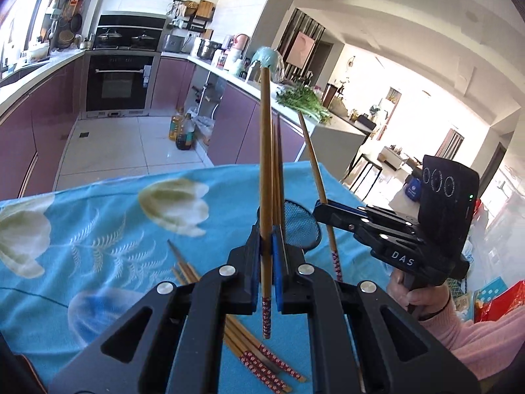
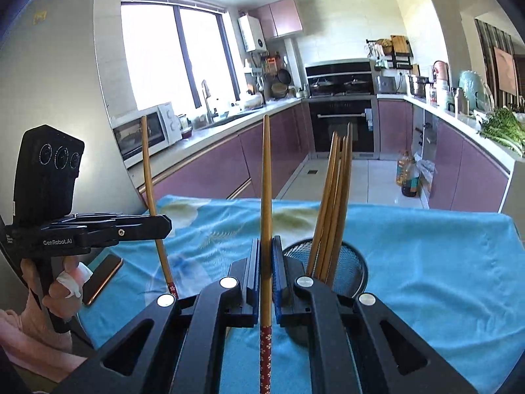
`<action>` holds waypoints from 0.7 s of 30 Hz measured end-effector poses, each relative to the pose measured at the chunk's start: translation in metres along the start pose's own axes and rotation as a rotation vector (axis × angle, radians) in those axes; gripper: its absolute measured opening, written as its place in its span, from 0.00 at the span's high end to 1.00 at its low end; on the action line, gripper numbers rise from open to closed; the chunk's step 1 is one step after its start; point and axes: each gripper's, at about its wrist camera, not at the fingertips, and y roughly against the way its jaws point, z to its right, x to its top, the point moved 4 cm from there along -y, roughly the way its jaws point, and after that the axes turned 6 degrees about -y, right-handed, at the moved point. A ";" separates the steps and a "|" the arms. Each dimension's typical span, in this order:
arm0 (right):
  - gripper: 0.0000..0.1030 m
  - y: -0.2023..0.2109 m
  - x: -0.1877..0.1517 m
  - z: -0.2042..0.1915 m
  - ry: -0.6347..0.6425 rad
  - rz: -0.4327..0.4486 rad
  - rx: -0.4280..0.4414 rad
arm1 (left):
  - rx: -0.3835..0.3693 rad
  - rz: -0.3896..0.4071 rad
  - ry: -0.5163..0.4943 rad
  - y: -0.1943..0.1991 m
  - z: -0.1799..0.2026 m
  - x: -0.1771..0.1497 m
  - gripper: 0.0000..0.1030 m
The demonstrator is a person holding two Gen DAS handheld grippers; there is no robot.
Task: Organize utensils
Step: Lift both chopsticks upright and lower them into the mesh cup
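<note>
We hold one bamboo chopstick [image 1: 265, 170] clamped in the left gripper [image 1: 269, 256] and another [image 2: 265, 197] in the right gripper [image 2: 266, 262], both upright above the mesh holder [image 2: 351, 262]. They are light, stiff and smooth; grip mid-shaft. Standing chopsticks [image 2: 334, 197] crowd the holder; loose ones [image 1: 256, 354] lie on the blue tablecloth [image 1: 115, 229].

Your desk [image 1: 108, 229] is covered with a light blue cloth printed with pale tulips. On it lie loose bamboo chopsticks [image 1: 259, 358] with red patterned ends, a black mesh holder [image 2: 354, 262] of upright chopsticks, and a phone [image 2: 103, 277] near its edge.
</note>
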 end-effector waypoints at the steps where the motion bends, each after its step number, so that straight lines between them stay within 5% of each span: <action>1: 0.94 0.001 0.004 0.001 -0.001 0.011 -0.001 | -0.008 0.009 -0.002 0.001 0.002 0.004 0.93; 13: 0.94 0.009 0.049 0.021 0.000 0.154 -0.060 | -0.030 0.102 -0.055 -0.018 0.024 0.070 0.93; 21: 0.94 -0.004 0.052 0.032 -0.015 0.153 -0.075 | 0.024 0.066 -0.095 -0.049 0.034 0.081 0.93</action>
